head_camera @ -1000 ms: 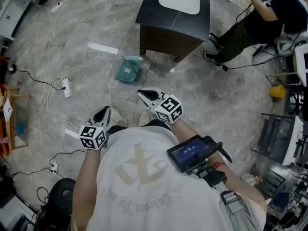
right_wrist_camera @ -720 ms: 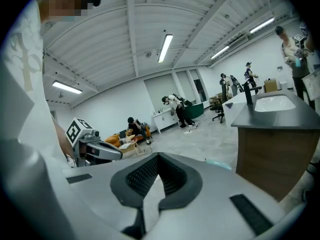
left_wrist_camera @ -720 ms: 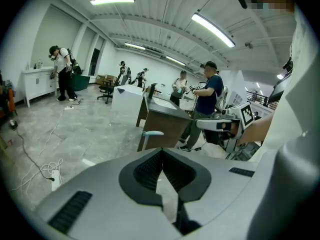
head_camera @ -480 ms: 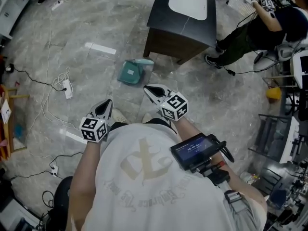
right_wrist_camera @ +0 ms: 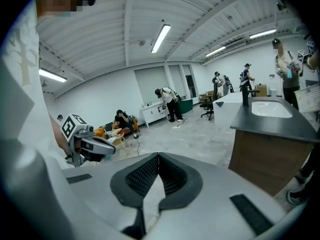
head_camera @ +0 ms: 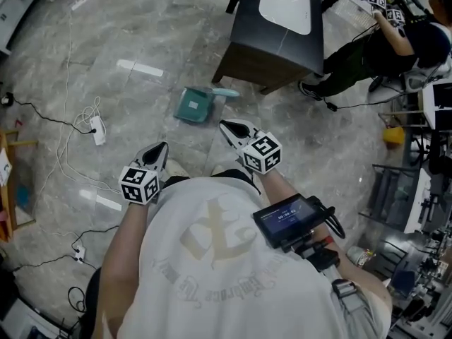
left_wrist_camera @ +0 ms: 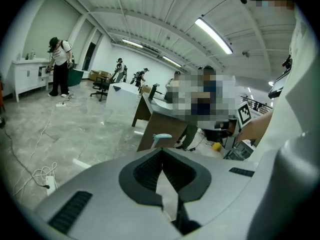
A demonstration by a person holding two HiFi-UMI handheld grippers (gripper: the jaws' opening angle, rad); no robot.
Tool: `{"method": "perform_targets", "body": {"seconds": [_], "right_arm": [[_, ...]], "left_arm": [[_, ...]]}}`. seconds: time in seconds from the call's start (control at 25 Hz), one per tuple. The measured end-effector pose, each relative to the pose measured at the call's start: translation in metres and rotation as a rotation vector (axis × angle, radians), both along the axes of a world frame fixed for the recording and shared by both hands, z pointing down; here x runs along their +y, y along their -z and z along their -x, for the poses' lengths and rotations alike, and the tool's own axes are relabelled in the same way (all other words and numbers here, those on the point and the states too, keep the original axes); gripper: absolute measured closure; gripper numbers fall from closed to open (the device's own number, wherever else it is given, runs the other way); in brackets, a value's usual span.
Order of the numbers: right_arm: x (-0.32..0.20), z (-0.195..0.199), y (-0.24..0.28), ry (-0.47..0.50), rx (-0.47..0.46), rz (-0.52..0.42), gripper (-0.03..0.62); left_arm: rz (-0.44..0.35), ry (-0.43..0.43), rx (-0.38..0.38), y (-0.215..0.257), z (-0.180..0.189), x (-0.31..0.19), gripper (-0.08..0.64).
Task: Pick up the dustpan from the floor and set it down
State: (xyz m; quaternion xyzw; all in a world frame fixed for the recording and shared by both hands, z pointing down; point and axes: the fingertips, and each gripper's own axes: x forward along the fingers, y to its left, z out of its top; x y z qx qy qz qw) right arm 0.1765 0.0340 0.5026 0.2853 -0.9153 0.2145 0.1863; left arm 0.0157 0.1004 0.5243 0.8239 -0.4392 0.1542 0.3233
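The dustpan (head_camera: 193,105) lies flat on the floor (head_camera: 134,20), just off the near corner of the dark counter (head_camera: 244,27), with its pale handle on the side nearest that counter. Nothing touches it yet.

Over the last second I have closed in. The right tongs (head_camera: 227,126) now hangs near the dustpan, on its side away from the counter. The left tongs (head_camera: 161,147) trails farther from the counter and is well apart from the dustpan. Both tongs are clenched with nothing between their jaws; only bare floor shows through the gaps.

I judge the approach nearly finished and the pick-up itself not yet begun. The right tongs is better placed, but its jaws must part before it can take the handle, which lies on the dustpan's far side from me, close to the counter's base.
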Motion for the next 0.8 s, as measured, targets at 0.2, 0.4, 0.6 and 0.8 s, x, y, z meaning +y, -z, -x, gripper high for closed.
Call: {"method": "perform_targets", "body": {"seconds": [0.2,0.4,0.6,0.8], "right_arm": [[-0.005,0.018,0.004,-0.008,0.030,-0.011,0.577],[-0.005,0.037,-0.003,-0.009,0.060,-0.009,0.577],[-0.005,0.044,-0.021,0.011,0.103,0.021,0.577],[-0.020,0.043,-0.033,0.014,0.117,0.054,0.577]], "left_arm": [[-0.024,-0.069,-0.018,0.005,0.010,-0.004,0.549],[-0.028,-0.049,-0.001,0.001,0.031,-0.004,0.549],[-0.018,-0.016,0.017,-0.006,0.044,-0.003,0.549],[-0.001,0.017,0.016,-0.011,0.051,-0.006,0.549]]}}
